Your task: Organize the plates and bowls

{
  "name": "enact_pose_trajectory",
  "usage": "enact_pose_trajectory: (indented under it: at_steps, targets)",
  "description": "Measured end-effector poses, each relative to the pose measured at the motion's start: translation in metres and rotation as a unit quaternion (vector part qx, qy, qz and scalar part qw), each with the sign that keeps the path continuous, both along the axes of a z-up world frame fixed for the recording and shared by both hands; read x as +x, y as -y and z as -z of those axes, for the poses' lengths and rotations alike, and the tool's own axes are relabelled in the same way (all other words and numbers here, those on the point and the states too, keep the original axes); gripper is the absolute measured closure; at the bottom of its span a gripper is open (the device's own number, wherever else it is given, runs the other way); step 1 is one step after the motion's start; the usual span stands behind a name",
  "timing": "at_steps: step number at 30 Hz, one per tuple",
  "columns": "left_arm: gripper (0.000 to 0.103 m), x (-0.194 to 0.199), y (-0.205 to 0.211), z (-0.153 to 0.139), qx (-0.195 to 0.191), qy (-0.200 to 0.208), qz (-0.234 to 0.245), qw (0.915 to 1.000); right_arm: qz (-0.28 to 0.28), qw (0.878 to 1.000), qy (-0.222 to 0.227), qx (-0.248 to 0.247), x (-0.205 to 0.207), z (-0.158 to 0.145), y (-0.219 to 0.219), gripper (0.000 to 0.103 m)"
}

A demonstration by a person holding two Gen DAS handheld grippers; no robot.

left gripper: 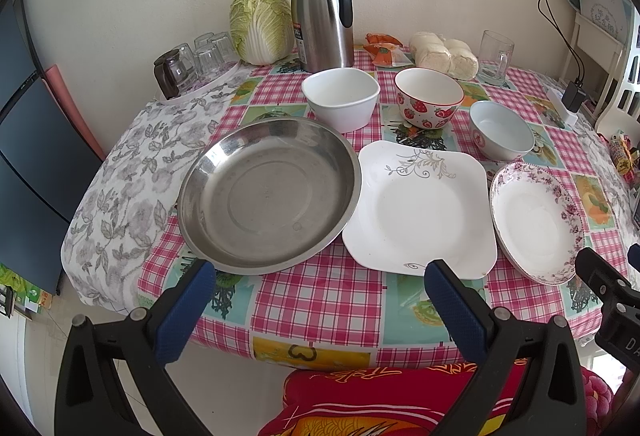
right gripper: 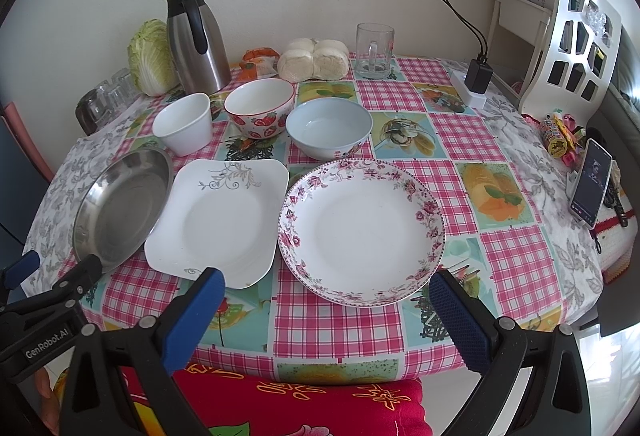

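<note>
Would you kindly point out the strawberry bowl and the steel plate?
strawberry bowl [right gripper: 259, 108]: right wrist view, its inner wall.
steel plate [left gripper: 266, 196]: left wrist view, its flat base.

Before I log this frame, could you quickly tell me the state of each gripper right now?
Left gripper: open, holding nothing, near the steel plate.
Right gripper: open, holding nothing, in front of the floral plate.

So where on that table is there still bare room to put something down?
The cloth is free right of the flowered plate and pale blue bowl, up to the glass mug and phone. A bare strip runs along the near edge. The left half is crowded.
</note>
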State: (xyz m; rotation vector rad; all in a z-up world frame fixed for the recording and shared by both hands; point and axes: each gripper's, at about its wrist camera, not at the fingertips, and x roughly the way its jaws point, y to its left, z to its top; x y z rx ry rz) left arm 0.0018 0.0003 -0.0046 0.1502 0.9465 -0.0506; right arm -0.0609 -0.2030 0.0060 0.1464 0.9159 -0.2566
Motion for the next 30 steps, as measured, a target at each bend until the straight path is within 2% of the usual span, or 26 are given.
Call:
enact_pose_trajectory:
  at_steps: [5, 10, 14, 18, 20, 24, 27, 30]
  targets:
    - [0.0, -0.002, -0.001, 0.002, -0.004, -0.002, 0.003, 1.0, -0.008, 1.0, -0.009, -0.009, -0.001, 0.007, 0.001, 0.0]
    - [0.0, 0.002, -0.011, 0.002, -0.054, -0.022, 0.023, 0.9981, -0.028, 0.999, -0.023, -0.01, 0.005, 0.007, -0.003, 0.0]
    - [0.0, 0.012, -0.026, -0.015, -0.039, 0.006, 0.014, 0.9991, -0.054, 0.998, -0.02, 0.002, 0.02, -0.006, -0.011, 0.0]
    - [0.0, 0.031, -0.058, -0.033, -0.079, 0.017, -0.002, 0.9967, -0.074, 0.997, 0.011, 0.018, 0.042, -0.036, -0.021, 0.0]
    - [0.0, 0.041, -0.074, -0.038, -0.086, 0.021, -0.018, 0.9959, -0.084, 0.996, 0.035, 0.015, 0.055, -0.054, -0.03, 0.0]
    - [0.0, 0.062, -0.11, -0.042, -0.111, 0.03, -0.047, 0.9923, -0.115, 0.989, 0.074, 0.051, 0.084, -0.08, -0.044, 0.0]
    - [0.0, 0.076, -0.134, -0.039, -0.136, 0.036, -0.06, 0.9882, -0.148, 0.98, 0.101, 0.087, 0.106, -0.089, -0.056, 0.0]
    - [0.0, 0.082, -0.155, -0.035, -0.154, 0.063, -0.075, 0.9832, -0.163, 0.973, 0.108, 0.12, 0.128, -0.081, -0.068, 0.0]
